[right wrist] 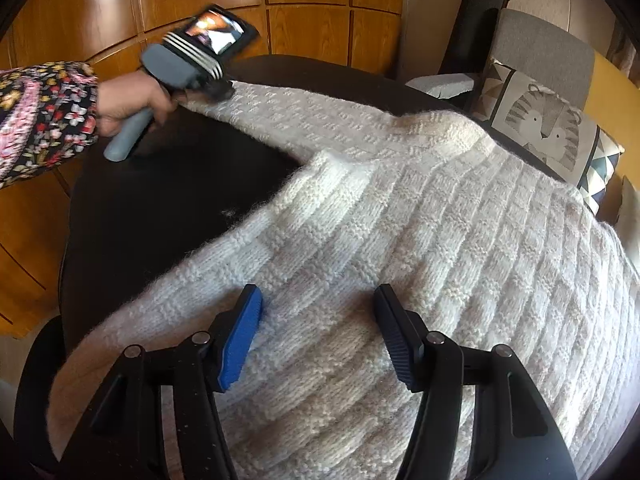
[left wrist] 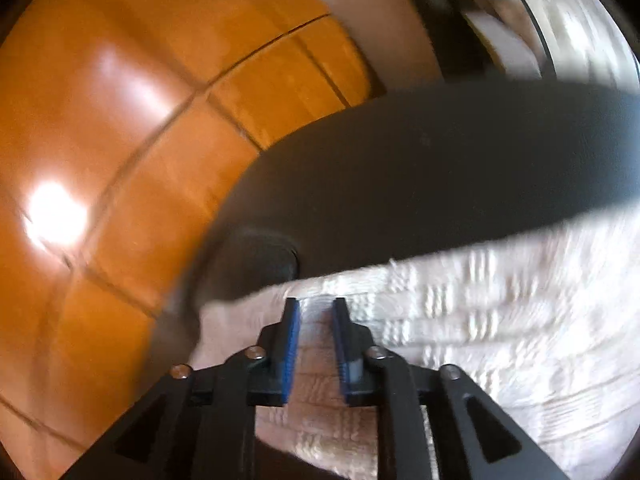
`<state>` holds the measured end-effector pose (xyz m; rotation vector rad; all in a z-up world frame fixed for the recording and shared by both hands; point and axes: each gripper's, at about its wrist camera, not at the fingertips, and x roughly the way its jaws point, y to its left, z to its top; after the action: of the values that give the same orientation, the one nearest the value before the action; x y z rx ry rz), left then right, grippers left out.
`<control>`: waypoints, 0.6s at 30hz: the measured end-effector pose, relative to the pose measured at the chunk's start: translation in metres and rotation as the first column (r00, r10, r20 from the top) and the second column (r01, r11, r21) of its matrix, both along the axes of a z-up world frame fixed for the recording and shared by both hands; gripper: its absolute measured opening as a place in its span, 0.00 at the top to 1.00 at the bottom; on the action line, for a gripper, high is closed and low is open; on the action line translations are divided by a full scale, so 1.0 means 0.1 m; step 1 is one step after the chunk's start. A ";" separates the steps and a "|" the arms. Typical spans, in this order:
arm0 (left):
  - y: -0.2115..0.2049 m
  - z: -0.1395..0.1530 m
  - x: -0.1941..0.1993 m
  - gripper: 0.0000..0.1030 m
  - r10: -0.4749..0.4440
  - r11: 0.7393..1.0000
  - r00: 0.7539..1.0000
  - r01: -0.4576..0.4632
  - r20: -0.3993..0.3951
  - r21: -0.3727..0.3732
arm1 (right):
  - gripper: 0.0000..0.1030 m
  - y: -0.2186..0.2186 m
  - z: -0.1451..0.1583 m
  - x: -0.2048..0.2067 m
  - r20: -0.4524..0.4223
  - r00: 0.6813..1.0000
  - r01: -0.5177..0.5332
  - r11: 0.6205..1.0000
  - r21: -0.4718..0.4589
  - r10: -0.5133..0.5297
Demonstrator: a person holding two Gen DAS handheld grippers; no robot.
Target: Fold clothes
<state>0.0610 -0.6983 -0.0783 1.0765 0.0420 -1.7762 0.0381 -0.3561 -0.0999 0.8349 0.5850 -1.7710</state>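
White knit sweater soft, floppy, take by edges; left gripper pinching its sleeve end; right gripper spread, empty.

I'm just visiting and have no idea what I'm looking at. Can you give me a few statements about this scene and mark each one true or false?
1. The garment on the table is a white knitted sweater. True.
2. The table top is light wood. False: it is dark, almost black; the wood panelling is on the wall behind.
3. The left tool has a ridge of the sweater's knit between its blue pads. True.
4. The right tool is clamped on the sweater. False: its jaws stand wide apart above the knit, holding nothing.
5. The cushion beside the table shows a striped animal's face. True.
6. The person's sleeve is plain grey. False: it is dark with a flower print.
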 end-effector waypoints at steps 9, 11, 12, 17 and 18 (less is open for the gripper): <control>1.41 0.85 -0.16 0.79 -0.114 0.949 0.874 0.237 -0.473 0.209 | 0.38 0.34 0.47 -0.40 0.156 0.981 0.144 0.971 -0.193 -0.114; 1.84 0.80 -0.38 0.79 -0.186 0.903 0.843 0.349 -0.505 0.251 | 0.38 0.45 0.63 -0.68 0.113 0.967 0.246 0.952 -0.185 -0.228; 2.04 0.73 -0.49 0.79 -0.216 0.883 0.837 0.387 -0.502 0.265 | 0.38 0.49 0.69 -0.89 0.092 0.951 0.308 0.937 -0.162 -0.297; 2.52 0.16 -0.78 0.79 -0.294 0.903 0.899 0.372 -0.324 0.213 | 0.43 0.14 0.67 -1.55 0.082 0.951 0.303 0.952 -0.051 -0.298; 2.48 0.03 -0.79 0.78 -0.279 0.907 0.914 0.351 -0.294 0.232 | 0.56 0.03 0.64 -1.62 0.086 0.959 0.274 0.961 -0.035 -0.271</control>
<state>-0.0179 -0.4502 -0.0749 1.0913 0.3000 -2.2514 -0.1244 -0.3527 -0.0357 0.9868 0.3873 -1.9813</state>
